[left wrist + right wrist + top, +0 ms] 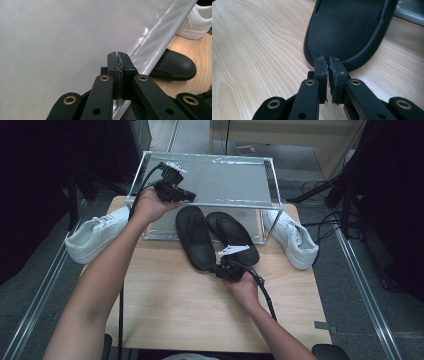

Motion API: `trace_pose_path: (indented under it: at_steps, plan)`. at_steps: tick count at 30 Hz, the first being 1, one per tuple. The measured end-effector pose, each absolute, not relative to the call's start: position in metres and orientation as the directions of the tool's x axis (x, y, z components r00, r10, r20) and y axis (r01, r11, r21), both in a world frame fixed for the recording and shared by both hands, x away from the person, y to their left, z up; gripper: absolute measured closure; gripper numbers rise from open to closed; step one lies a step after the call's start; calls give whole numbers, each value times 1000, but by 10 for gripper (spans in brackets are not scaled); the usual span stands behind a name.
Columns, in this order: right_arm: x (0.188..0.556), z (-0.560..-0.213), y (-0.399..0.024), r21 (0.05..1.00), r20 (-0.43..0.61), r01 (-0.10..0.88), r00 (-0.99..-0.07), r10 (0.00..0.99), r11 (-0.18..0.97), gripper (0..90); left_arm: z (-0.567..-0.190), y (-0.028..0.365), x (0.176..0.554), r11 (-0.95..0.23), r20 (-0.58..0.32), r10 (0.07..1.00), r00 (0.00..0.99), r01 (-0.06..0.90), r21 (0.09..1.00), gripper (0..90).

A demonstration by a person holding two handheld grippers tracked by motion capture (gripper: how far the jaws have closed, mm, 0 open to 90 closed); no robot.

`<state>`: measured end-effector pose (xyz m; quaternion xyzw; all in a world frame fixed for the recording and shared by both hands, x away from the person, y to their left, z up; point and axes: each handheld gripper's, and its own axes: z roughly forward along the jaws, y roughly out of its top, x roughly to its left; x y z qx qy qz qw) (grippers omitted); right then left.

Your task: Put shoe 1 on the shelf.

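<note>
Left gripper (187,196) clamped on cover flap of clear shoe rack (200,180); right gripper (216,269) closed at heel of left black slipper (194,237).

High view: the left gripper is held at the rack's front left edge, with the slippers just below and right of it. The right gripper is seen at the near end of the left black slipper, with the right black slipper (233,237) just beyond it; one white sneaker (95,237) lies far left, another (292,237) right, on the wooden table (170,310).
Left gripper view: jaws are shut on the silvery flap edge (150,47); a slipper toe (177,67) is seen right of the jaws.
Right gripper view: jaws are pressed together, tips at the slipper's heel rim (332,56); whether the rim is pinched cannot be told.
</note>
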<state>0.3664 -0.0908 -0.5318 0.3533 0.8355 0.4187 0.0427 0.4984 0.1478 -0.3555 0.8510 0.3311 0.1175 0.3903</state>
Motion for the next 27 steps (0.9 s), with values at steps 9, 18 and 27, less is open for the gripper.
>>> trace_pose_path:
  at_steps: [9,18,27]
  plan:
    - [368,-535,-79,747,217,539,-750,625,388,876,-356,149,499,-474,-64,653,755,473,743,898]
    - [375,-537,-62,753,239,550,-739,630,360,878,-356,149,499,-480,-59,646,761,465,744,897]
    - [383,-530,-46,785,224,525,-736,638,330,871,-358,151,498,-464,-67,649,758,464,754,896]
